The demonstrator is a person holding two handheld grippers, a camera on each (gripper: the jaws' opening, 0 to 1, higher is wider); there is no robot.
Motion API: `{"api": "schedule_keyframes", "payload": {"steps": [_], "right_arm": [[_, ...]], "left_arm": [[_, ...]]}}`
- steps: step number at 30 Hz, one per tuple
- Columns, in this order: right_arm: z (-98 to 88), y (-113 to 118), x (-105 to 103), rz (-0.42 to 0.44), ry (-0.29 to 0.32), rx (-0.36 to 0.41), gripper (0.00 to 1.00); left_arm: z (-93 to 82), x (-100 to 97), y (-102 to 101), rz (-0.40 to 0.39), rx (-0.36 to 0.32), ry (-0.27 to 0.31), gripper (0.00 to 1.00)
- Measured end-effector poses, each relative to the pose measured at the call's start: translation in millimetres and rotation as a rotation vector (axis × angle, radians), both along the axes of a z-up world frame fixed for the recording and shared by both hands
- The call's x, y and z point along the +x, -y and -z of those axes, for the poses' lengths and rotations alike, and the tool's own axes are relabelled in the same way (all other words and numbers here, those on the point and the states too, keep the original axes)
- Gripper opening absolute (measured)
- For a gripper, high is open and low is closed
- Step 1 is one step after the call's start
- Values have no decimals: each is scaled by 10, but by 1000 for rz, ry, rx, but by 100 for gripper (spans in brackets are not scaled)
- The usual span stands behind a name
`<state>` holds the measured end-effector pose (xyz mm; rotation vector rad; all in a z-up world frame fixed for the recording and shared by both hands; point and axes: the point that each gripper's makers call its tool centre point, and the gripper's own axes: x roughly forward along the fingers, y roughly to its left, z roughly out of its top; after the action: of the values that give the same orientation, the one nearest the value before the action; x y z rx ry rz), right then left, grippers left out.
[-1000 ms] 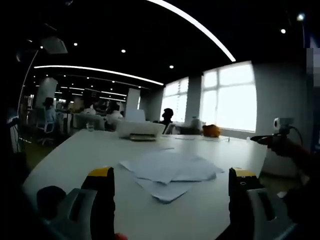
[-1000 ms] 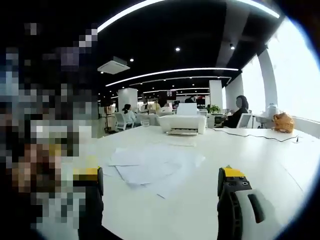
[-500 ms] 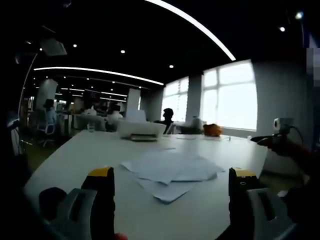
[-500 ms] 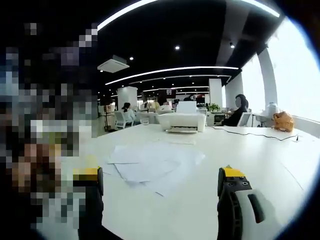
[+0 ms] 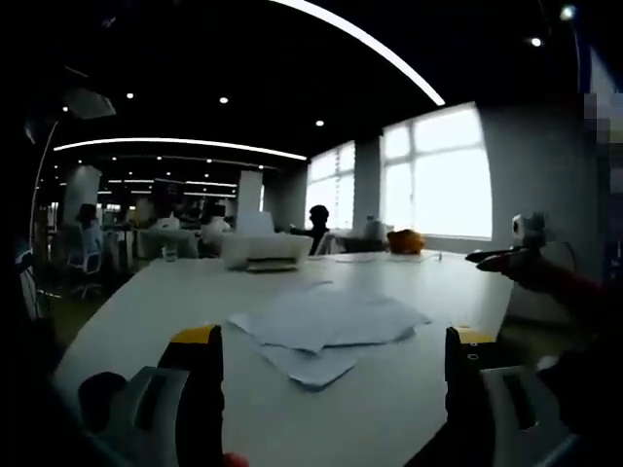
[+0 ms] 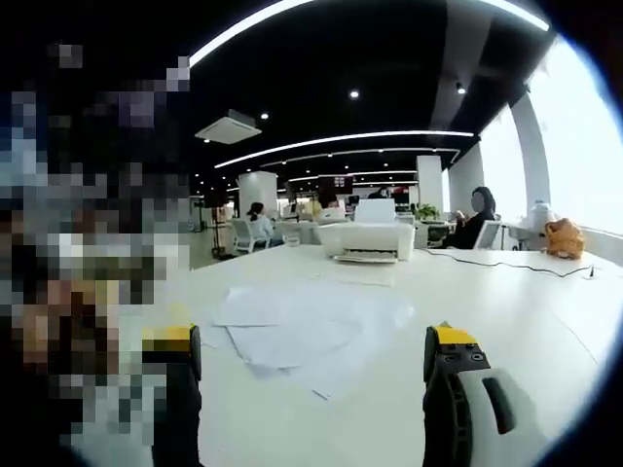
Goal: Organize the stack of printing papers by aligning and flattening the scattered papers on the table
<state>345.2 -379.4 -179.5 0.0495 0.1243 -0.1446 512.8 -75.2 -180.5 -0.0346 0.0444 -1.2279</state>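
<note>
Holding: nothing in either tool; both hover above the near edge of the tabletop (image 5: pixel 146 311), short of the papers.
Left tool (image 5: pixel 331 365): jaws spread wide apart, yellow-tipped, rising at the bottom of the left gripper view, with bare tabletop between them.
Papers (image 5: pixel 326 326): loose white sheets lying flat but fanned and overlapping at mismatched angles, ahead of the left tool and roughly centred between its jaws; one sheet's corner pokes out toward the camera.
Printer (image 5: pixel 265 250): white, standing farther back on the tabletop, well apart from the papers.
Seated person (image 5: pixel 317 226): dark silhouette behind the printer, before the bright windows.
Orange object (image 5: pixel 406 240): sitting near the far right of the tabletop by the windows; too small to identify.
Right tool (image 6: pixel 310 375): jaws likewise spread wide, nothing between them.
Papers in the right gripper view (image 6: pixel 297 326): the same scattered pile, lying ahead and slightly left of the gap between the jaws.
Printer in the right gripper view (image 6: pixel 372 240): beyond the papers, with a thin cable (image 6: pixel 506 264) trailing rightward across the tabletop.
</note>
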Motion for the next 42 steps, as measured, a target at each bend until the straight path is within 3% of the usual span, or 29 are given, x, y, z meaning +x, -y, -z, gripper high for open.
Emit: {"api": "schedule_keyframes", "payload": {"steps": [7, 11, 18, 29, 36, 42], "right_arm": [[-5, 0, 250, -25, 16, 3, 90], [27, 44, 360, -19, 9, -2, 90], [96, 94, 664, -26, 2, 14, 90], [198, -127, 1105, -86, -17, 30, 90], [163, -225, 1271, -107, -11, 25, 90], [106, -125, 1350, -94, 5, 28, 90]], "left_arm": [[-79, 3, -12, -13, -6, 11, 97], [-56, -2, -17, -21, 23, 35, 97], [-36, 58, 7, -25, 2, 16, 97], [-49, 72, 22, -22, -11, 4, 97], [-65, 68, 20, -24, -16, 7, 97], [-49, 47, 34, -19, 1, 10, 97]]}}
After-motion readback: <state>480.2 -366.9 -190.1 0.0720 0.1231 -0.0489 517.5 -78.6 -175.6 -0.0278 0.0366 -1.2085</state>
